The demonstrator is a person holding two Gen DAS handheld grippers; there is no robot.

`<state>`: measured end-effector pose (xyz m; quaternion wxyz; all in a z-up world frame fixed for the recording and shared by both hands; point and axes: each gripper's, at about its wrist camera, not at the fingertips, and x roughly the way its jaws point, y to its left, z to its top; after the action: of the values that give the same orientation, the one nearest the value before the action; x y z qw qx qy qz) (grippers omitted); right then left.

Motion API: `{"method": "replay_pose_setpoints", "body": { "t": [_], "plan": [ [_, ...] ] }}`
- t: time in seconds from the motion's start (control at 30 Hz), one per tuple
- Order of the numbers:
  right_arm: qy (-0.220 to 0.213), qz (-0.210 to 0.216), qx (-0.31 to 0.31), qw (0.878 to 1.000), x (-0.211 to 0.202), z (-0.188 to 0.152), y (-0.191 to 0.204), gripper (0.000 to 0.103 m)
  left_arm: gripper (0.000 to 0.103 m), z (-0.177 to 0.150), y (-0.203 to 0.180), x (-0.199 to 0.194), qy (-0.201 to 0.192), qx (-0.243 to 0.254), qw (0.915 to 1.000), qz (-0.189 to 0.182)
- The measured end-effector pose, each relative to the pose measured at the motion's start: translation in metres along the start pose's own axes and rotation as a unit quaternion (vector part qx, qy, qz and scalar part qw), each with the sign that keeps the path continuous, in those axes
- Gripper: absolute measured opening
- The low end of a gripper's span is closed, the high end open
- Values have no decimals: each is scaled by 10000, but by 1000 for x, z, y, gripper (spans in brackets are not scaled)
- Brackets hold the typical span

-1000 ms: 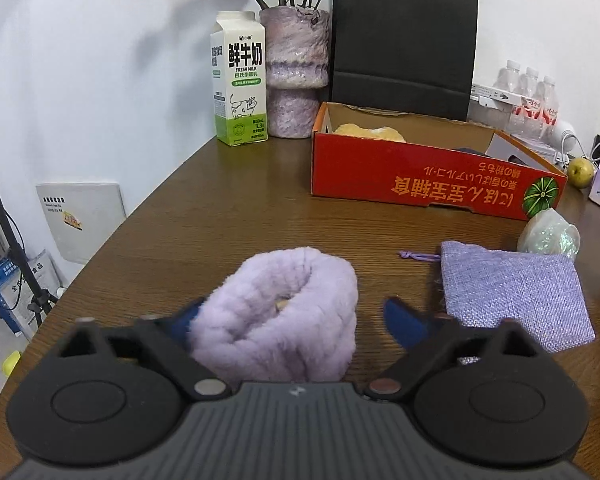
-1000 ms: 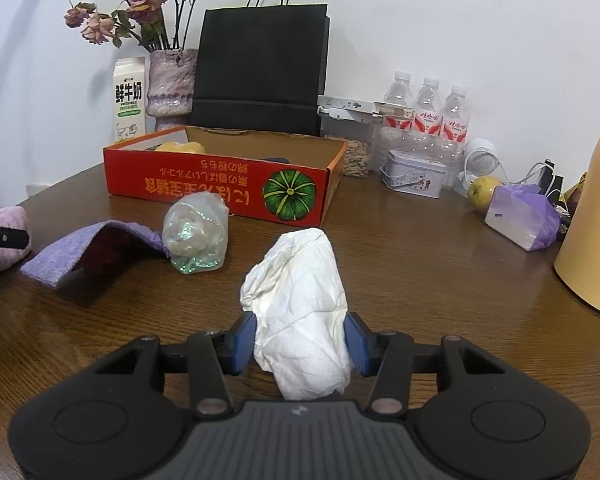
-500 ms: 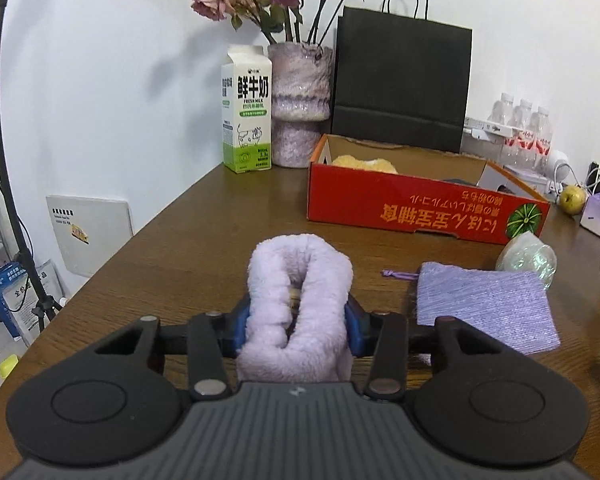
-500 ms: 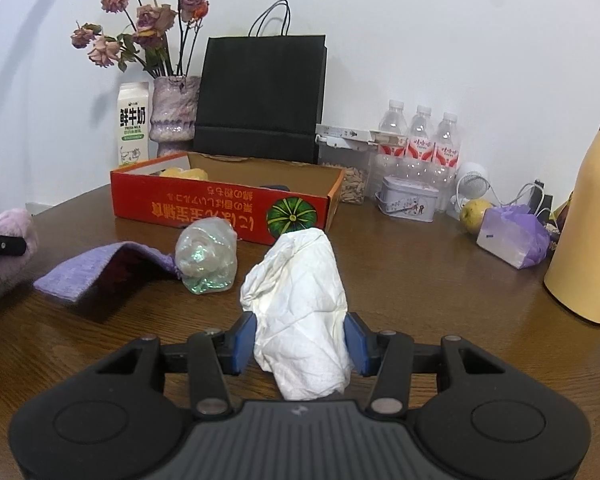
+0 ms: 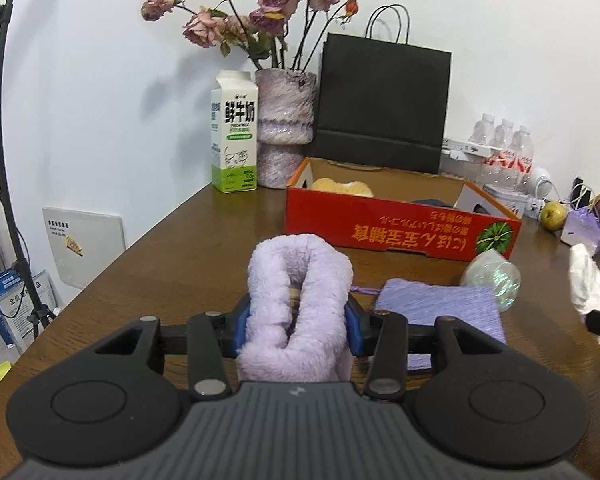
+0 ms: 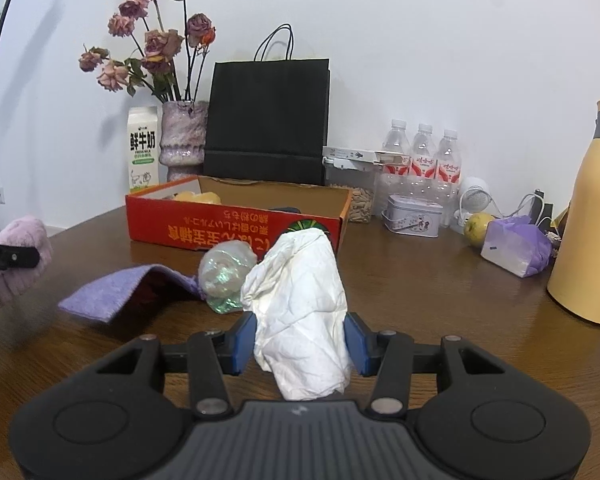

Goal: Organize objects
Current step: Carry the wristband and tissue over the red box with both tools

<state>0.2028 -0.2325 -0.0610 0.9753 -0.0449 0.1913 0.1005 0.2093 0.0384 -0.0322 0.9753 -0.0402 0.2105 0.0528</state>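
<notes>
1. left gripper (image 5: 298,326): blue pads are pressed in on both sides of a fluffy lilac scrunchie (image 5: 298,300), which is squeezed into a tall narrow loop. it is seen at lower centre of the left wrist view, in front of the wooden table (image 5: 172,264).
2. right gripper (image 6: 300,344): jaws are narrowed onto a crumpled white tissue wad (image 6: 300,304), pinched from both sides at lower centre of the right wrist view; the wad sticks up above the pads.
3. in the right wrist view the scrunchie is seen again at the left edge, with a black finger of the left gripper across it.
4. in the left wrist view the white wad is visible at the right edge, mid height.
5. a red cardboard box (image 5: 400,232) is open on the table at centre of the left view, print upside down, melon graphic on its right end. a yellowish item (image 5: 342,186) is seen inside at its left end; what it is cannot be told.
6. a lilac fabric pouch (image 5: 436,306) lies flat on the table, right of centre, in front of the box. in the right view its near edge is lifted.
7. an iridescent clear ball (image 5: 492,278) is touching or just beside the pouch's far right corner, near the box front.
8. behind the box: milk carton (image 5: 235,152), vase of dried roses (image 5: 284,128), black paper bag (image 5: 384,100), all along the wall.
9. right side of the right view: three water bottles (image 6: 420,156), small tin (image 6: 414,216), pear-like fruit (image 6: 476,228), purple bag (image 6: 516,246), yellow flask (image 6: 592,220).
</notes>
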Motion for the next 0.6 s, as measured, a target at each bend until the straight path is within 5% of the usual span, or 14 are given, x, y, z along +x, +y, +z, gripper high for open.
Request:
{"method": "replay_pose_setpoints", "body": {
  "t": [0.6],
  "plan": [
    [-348,278,44,9990,15,41,21,47,46,37,-48,8,-284,207,9989,-309]
  ]
}}
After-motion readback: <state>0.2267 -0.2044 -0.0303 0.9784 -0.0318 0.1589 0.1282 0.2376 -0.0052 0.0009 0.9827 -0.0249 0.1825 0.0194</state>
